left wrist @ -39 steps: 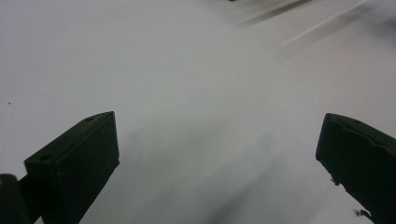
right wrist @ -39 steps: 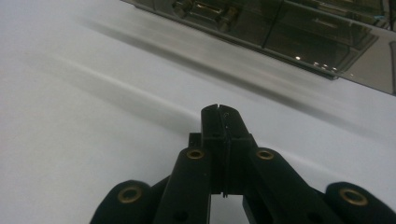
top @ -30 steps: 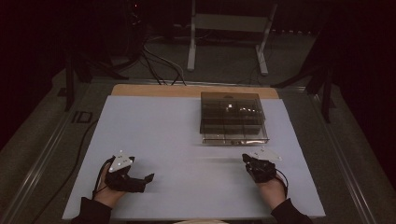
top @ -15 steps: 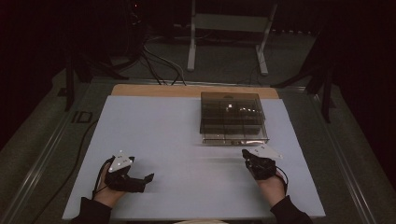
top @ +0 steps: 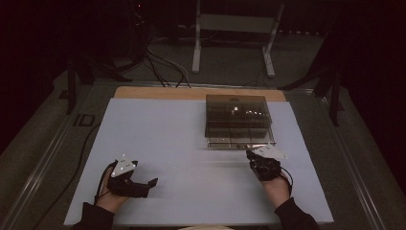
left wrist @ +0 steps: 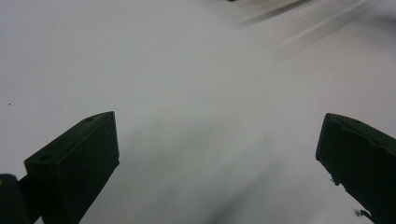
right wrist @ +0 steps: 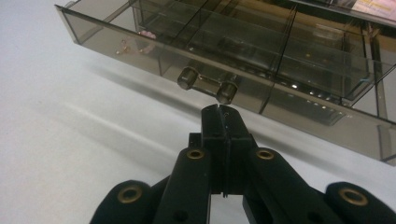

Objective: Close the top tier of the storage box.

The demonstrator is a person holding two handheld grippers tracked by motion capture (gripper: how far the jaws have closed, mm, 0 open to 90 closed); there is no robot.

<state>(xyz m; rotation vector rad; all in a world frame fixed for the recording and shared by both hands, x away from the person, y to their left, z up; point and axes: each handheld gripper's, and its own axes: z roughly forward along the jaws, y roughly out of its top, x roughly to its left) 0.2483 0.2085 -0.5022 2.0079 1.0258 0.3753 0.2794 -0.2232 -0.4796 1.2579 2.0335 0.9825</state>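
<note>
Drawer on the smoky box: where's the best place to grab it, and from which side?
Grip the handle on the drawer front: a short bar on two round posts, standing proud. Come straight on from the person's side with the right gripper, whose jaws are shut and would need opening first.

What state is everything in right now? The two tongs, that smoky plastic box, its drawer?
Left tongs: jaws wide open, holding nothing, over the bare white tabletop.
Right tongs: jaws shut together, holding nothing, just short of the drawer handle.
Smoky box: upright on the table.
Bottom drawer: pulled out, open on top, small pinkish items in one compartment.
</note>
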